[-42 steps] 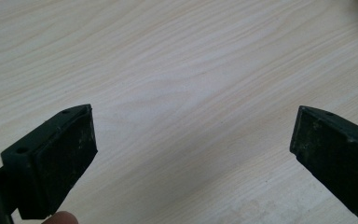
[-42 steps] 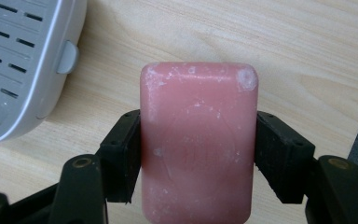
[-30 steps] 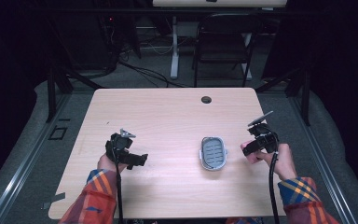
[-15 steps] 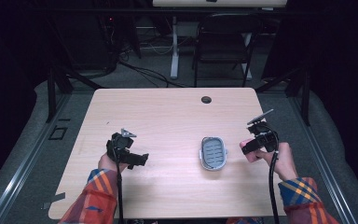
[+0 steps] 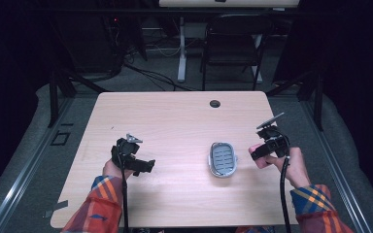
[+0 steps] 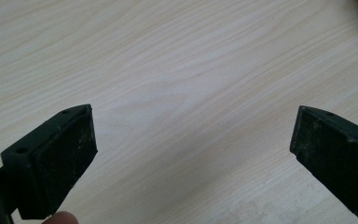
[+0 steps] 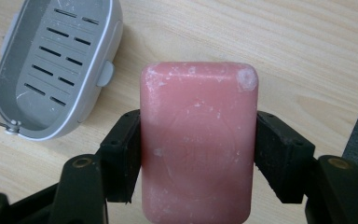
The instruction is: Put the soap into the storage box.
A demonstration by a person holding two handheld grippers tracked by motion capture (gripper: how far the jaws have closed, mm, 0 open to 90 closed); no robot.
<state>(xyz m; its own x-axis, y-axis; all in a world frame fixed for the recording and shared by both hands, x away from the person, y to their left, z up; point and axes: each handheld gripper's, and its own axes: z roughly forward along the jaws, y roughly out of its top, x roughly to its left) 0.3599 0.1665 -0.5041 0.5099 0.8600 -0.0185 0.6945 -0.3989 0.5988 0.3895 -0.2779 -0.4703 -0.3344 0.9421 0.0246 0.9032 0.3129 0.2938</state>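
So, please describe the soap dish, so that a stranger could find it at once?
On the light wooden table, look right of the middle, beside the right gripper. The soap dish is a small grey oval tray with slots in its floor. It stands empty, and the pink soap is in that gripper.

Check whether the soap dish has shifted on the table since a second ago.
No. The soap dish lies at the same spot below the table's hole, between the two grippers.

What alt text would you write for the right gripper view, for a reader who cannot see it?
A pink bar of soap is clamped between the two black jaws of the right gripper, above a light wooden table. At the upper left, an empty grey soap dish with drain slots lies on the table, apart from the soap.
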